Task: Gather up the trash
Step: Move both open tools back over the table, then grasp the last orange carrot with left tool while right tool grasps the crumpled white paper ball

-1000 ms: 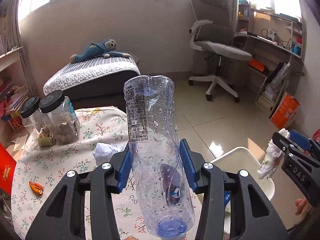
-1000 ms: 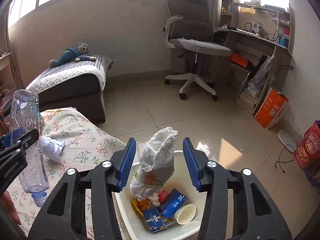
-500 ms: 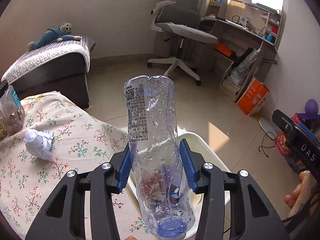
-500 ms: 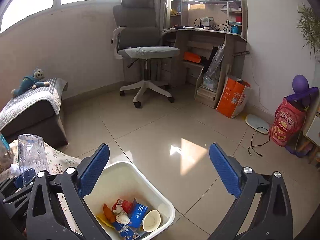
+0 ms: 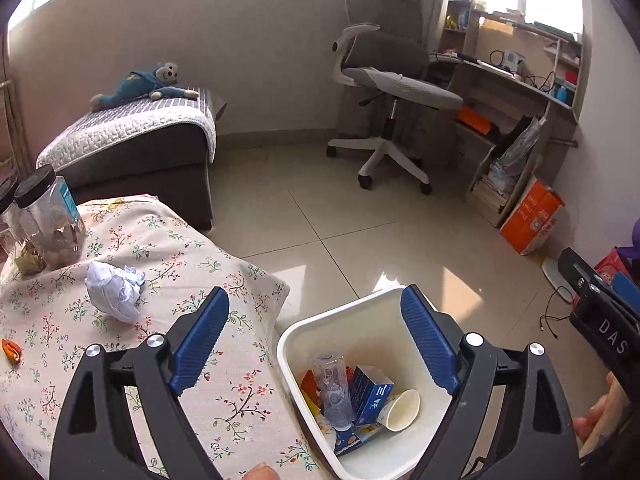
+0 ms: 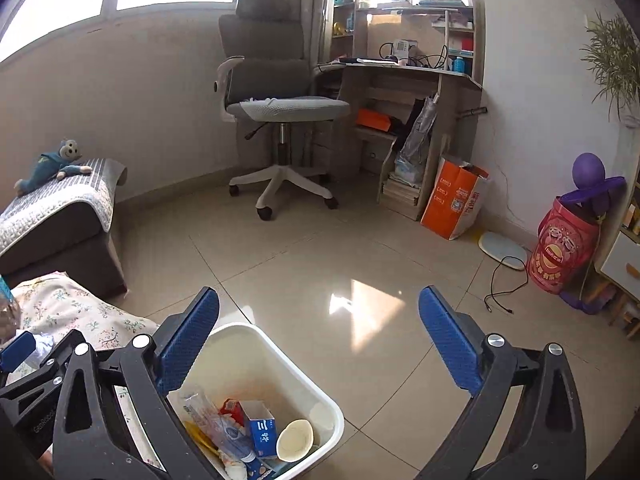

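My left gripper (image 5: 316, 336) is open and empty, above the edge of the floral table and the white bin (image 5: 360, 312). A clear plastic bottle (image 5: 334, 392) lies in the bin with a blue carton (image 5: 370, 392) and a paper cup (image 5: 402, 408). My right gripper (image 6: 320, 340) is open and empty above the same bin (image 6: 256, 344), where the bottle (image 6: 216, 428) also shows. A crumpled white paper (image 5: 114, 292) and a small orange scrap (image 5: 10, 350) lie on the table (image 5: 192, 256).
Two black-lidded jars (image 5: 48, 220) stand at the table's far left. A dark ottoman with a plush monkey (image 5: 140, 84) is behind the table. An office chair (image 5: 384, 92), a desk, an orange bag (image 5: 530, 216) and a floor cable (image 6: 500, 280) lie beyond.
My left gripper opened and the plastic bottle dropped into the bin. My right gripper had let go of the white wad earlier and stays open.
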The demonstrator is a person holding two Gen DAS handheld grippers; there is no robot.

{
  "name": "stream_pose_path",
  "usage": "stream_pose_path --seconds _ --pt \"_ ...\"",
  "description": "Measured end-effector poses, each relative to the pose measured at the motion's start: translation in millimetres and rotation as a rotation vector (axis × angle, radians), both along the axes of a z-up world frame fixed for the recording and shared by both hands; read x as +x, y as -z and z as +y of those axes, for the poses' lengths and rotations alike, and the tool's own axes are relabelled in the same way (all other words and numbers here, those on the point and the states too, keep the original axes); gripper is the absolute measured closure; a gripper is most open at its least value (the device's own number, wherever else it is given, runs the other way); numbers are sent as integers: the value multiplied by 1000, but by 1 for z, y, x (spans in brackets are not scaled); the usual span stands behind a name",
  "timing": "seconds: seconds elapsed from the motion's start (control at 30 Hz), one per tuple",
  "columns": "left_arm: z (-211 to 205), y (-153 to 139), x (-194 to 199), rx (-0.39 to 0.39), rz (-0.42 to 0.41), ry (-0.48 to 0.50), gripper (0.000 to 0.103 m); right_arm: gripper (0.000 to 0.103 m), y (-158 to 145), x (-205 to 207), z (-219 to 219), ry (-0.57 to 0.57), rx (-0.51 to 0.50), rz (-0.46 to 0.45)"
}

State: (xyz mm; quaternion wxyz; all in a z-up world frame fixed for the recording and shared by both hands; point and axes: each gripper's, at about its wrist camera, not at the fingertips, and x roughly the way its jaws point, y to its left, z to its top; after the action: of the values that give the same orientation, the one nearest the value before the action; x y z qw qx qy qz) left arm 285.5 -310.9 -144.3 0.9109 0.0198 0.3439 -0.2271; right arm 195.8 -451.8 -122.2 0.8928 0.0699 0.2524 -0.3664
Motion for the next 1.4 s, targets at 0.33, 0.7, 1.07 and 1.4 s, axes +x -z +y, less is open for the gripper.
stream_pose_path --seconds 0.33,0.7,1.07,1.4 --pt "71 -12 11 13 -4 -151 17 7 -7 26 64 -129 -34 19" --pt "167 -6 31 56 41 -314 17 7 1 66 145 -292 -17 67" --pt "277 35 65 124 198 -566 17 7 20 106 233 -476 2 132" --pt "387 107 106 95 466 -868 17 7 58 158 269 -606 -18 257"
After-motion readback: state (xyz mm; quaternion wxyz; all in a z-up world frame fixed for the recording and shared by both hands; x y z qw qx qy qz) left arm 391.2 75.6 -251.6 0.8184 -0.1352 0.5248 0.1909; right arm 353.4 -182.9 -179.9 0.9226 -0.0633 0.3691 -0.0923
